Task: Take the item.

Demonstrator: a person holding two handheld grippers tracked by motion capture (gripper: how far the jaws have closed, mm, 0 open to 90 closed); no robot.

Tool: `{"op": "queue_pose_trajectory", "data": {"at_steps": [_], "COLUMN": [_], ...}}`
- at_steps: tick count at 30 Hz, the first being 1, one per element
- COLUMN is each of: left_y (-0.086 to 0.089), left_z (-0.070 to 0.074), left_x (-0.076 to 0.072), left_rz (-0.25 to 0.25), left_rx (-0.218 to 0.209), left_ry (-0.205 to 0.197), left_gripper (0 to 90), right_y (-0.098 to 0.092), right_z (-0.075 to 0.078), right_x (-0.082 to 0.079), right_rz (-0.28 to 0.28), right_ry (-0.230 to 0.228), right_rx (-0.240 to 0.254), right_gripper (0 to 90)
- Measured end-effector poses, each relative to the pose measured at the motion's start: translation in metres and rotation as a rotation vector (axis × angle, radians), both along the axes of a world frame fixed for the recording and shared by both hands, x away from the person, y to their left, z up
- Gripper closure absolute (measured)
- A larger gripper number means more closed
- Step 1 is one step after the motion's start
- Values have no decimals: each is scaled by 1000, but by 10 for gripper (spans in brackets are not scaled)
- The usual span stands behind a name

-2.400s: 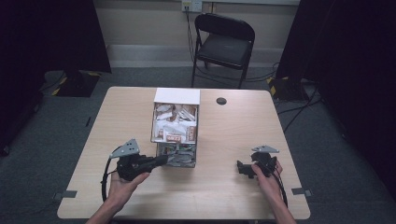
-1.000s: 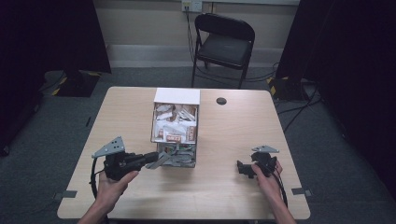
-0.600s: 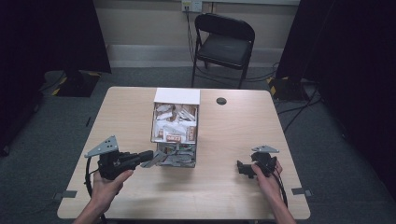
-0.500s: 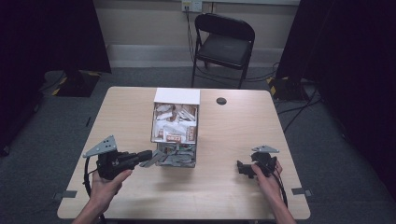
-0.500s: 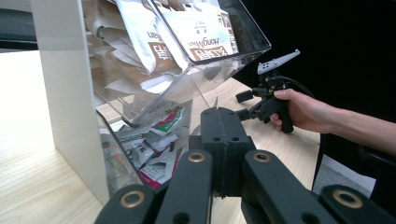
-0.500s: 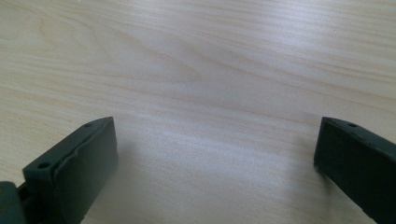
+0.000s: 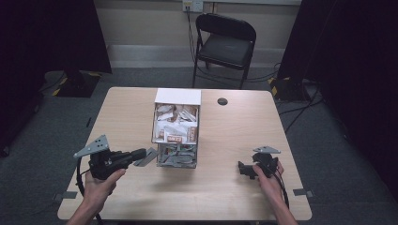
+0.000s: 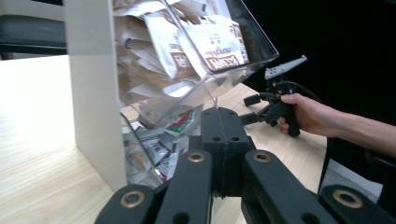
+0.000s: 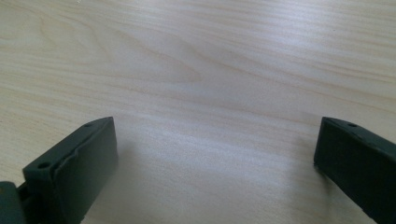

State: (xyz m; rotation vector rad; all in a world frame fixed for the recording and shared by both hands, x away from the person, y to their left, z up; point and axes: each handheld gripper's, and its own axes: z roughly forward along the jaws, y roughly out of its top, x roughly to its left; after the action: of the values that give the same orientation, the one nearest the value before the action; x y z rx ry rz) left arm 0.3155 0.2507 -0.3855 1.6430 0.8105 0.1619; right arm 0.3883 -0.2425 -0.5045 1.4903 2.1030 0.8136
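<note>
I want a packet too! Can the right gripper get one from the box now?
Probably yes, after a move: the right gripper is open, and bare table lies between it and the box. Nothing blocks the way.

Pale wood-grain table (image 7: 234,140), black chair (image 7: 225,44)

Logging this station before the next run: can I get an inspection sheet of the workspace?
Surface: light wooden table, with a dark round spot.
Job's things: clear dispenser box full of sachets, white back panel.
Clutter: nothing seen.
Grippers: left gripper shut on a grey sachet beside the box's lower opening; right gripper open over bare wood.
Cables: one trails from each gripper; more lie on the floor at right.
Surroundings: black folding chair, dark curtains, grey carpet.
</note>
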Motion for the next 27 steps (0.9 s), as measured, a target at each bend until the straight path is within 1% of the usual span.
{"op": "queue_pose_trajectory", "data": {"at_steps": [2,7,10,15,19,21,27], "left_y": [1,6,10,18,25,29,41], "left_z": [0,2,4,5,5,5,7], "left_x": [-1,-2,-1,-1,1,1,5], "left_rz": [2,12,20,41,56,69,100], "left_rx": [10,3,7,5,14,10,22], "left_ry": [-2,-7,-7,-9,-4,-3,-1], "left_gripper": [900,900,900,900,900,900,900], "right_y": [0,0,0,0,0,0,0], "right_z": [0,0,0,0,0,0,0], "right_x": [0,0,0,0,0,0,0], "right_rz": [0,0,0,0,0,0,0], "right_ry": [0,0,0,0,0,0,0], "right_rx": [0,0,0,0,0,0,0], "right_gripper": [0,0,0,0,0,0,0]}}
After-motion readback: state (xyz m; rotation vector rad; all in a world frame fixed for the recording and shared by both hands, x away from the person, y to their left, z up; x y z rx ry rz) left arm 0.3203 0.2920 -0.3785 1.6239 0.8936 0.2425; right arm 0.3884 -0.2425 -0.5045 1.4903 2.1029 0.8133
